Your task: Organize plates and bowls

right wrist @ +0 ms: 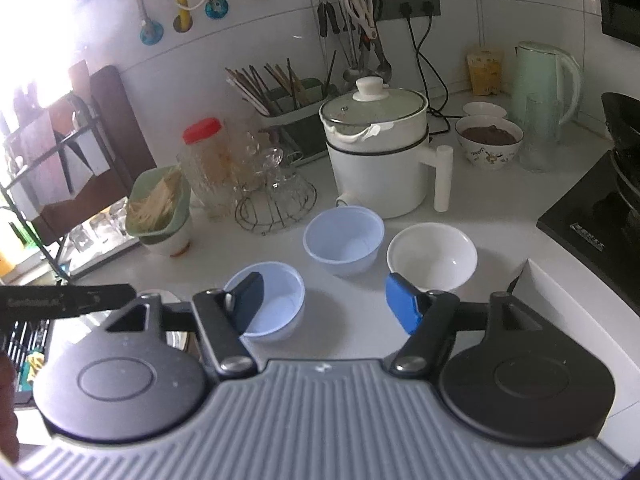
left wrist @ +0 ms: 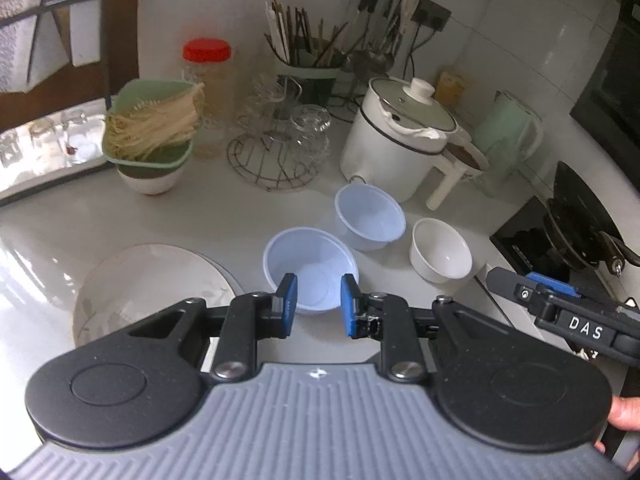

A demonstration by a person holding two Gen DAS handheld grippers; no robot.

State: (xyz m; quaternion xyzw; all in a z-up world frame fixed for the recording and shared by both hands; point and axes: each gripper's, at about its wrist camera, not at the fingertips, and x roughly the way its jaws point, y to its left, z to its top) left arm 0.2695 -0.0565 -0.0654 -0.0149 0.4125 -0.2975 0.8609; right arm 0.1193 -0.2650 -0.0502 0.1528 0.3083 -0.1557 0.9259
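Observation:
Three empty bowls stand on the white counter: a near light-blue bowl (left wrist: 310,264) (right wrist: 272,304), a second light-blue bowl (left wrist: 370,216) (right wrist: 342,240) behind it, and a white bowl (left wrist: 440,250) (right wrist: 432,258) to their right. A white plate stack (left wrist: 152,288) lies to the left of the near bowl. My left gripper (left wrist: 318,300) hovers over the near bowl's front rim, its blue pads a narrow gap apart with nothing gripped. My right gripper (right wrist: 326,304) stands wide open above the counter between the near blue bowl and the white bowl, holding nothing.
A white electric pot (left wrist: 396,136) (right wrist: 376,152) stands right behind the bowls. Left of it are a wire rack with glassware (left wrist: 276,156) and a green basket of noodles (left wrist: 152,128). A black stove with a wok (left wrist: 580,224) borders the right, and a patterned bowl with dark contents (right wrist: 488,136) sits beside a green kettle.

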